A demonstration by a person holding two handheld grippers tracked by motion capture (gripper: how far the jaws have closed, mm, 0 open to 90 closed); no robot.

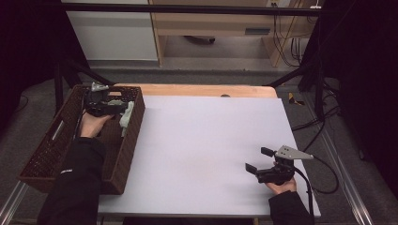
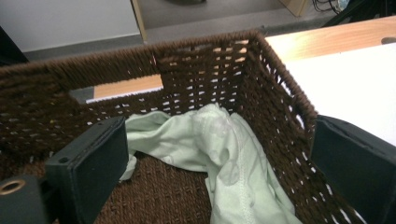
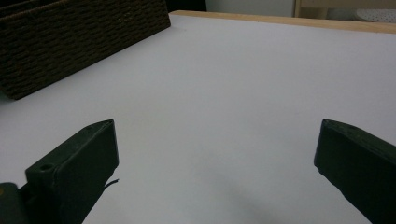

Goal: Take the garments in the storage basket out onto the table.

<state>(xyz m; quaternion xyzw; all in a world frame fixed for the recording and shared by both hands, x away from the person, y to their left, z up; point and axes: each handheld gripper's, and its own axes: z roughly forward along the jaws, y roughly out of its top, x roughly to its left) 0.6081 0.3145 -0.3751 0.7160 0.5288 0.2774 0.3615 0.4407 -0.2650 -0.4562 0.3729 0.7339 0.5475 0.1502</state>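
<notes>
Left claw (image 2: 219,154) over crumpled cloth (image 2: 219,144)

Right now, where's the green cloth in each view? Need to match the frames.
High view: the green cloth is at upper left, inside the basket, against its right wall, just past the left gripper.
Left gripper view: lower centre, crumpled in the basket's far corner, between the open jaws.
Right gripper view: not in it; the basket's outer wall is at top left.
Shared landmark: the brown woven basket.

Wooden table (image 1: 197,90): white sheet (image 1: 206,150), wicker basket (image 1: 47,154).
</notes>
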